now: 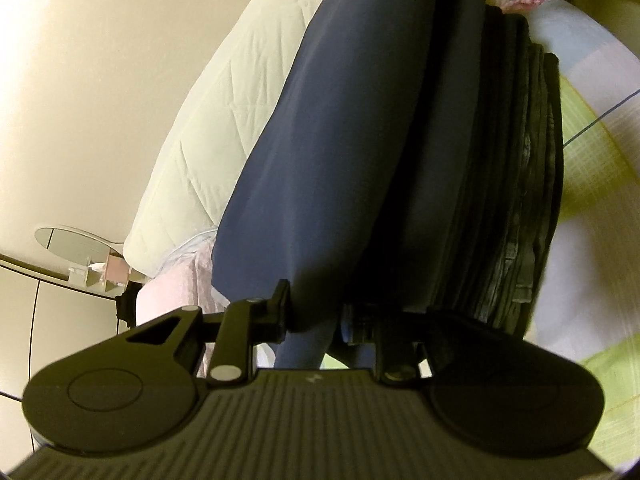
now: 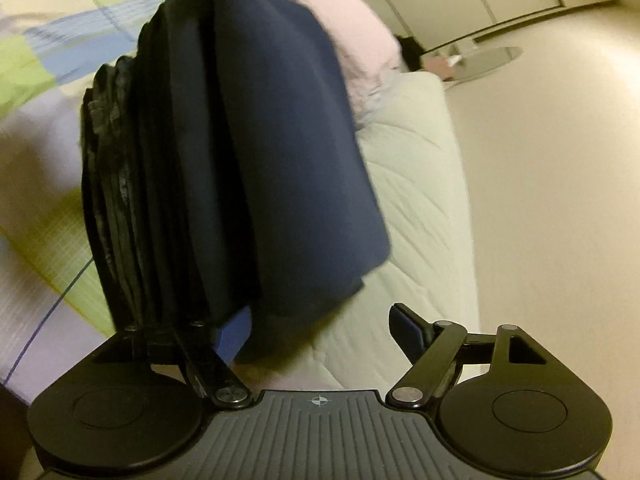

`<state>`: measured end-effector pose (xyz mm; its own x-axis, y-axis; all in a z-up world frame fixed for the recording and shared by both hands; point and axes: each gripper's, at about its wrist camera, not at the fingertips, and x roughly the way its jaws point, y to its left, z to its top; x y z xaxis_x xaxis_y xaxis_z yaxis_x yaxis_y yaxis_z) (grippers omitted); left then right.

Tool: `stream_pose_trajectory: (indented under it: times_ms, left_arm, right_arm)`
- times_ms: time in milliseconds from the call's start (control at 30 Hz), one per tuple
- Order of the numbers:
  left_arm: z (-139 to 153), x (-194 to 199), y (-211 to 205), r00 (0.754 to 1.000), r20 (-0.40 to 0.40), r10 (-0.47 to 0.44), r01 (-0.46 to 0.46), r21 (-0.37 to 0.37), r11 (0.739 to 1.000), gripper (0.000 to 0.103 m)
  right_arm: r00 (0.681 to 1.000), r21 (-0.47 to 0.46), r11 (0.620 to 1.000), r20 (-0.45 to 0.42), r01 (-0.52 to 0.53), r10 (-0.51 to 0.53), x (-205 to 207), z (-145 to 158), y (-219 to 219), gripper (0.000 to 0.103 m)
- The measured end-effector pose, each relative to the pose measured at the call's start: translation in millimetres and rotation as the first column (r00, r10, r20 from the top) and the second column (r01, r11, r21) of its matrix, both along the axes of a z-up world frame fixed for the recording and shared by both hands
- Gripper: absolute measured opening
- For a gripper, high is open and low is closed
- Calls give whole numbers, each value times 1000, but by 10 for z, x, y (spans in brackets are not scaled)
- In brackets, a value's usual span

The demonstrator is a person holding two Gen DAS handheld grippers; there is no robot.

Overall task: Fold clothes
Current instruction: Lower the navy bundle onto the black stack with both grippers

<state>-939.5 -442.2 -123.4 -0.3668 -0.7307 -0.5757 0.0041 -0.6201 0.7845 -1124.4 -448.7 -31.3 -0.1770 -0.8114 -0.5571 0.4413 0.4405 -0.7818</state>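
Navy garment (image 1: 320, 184) pinched in left gripper (image 1: 316, 316); right gripper (image 2: 320, 328) spread, garment just beside it.

Left gripper (image 1: 316, 312) pads: I cannot see them; navy garment (image 1: 320, 140) fabric covers both.
Dark folded stack (image 1: 508, 200): upper end cut off by the frame's top edge.
Stack layers (image 2: 120, 184): blurred; I cannot count them.
Right gripper (image 2: 320, 332) left fingertip (image 2: 234, 334): partly hidden under navy cloth.
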Motion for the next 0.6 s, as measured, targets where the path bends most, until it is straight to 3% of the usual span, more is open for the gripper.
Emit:
stream_pose_trajectory:
  times_ms: [233, 267, 300, 400, 500, 600]
  left_arm:
    - [12, -67, -308, 1000, 11, 27, -27, 19, 999, 17]
    - [20, -76, -317, 999, 15, 32, -32, 25, 999, 15]
    - [30, -82, -327, 999, 13, 35, -36, 22, 999, 15]
    - [154, -110, -291, 999, -26, 35, -36, -24, 999, 14]
    - [85, -131, -240, 1000, -13, 17, -17, 1, 1000, 14]
    - [-37, -139, -177, 1000, 12, 7, -7, 6, 1000, 13]
  right_arm:
    - [996, 8, 996, 32, -89, 89, 161, -13, -93, 74]
    - [994, 28, 994, 46, -101, 100, 165, -39, -141, 64]
    - [994, 56, 994, 51, -98, 95, 155, -56, -209, 36]
    - [994, 43, 995, 70, -92, 88, 80, 42, -265, 33]
    - [994, -10, 996, 64, -85, 85, 6, 127, -170, 33]
    - [995, 65, 994, 52, -90, 87, -19, -108, -110, 33]
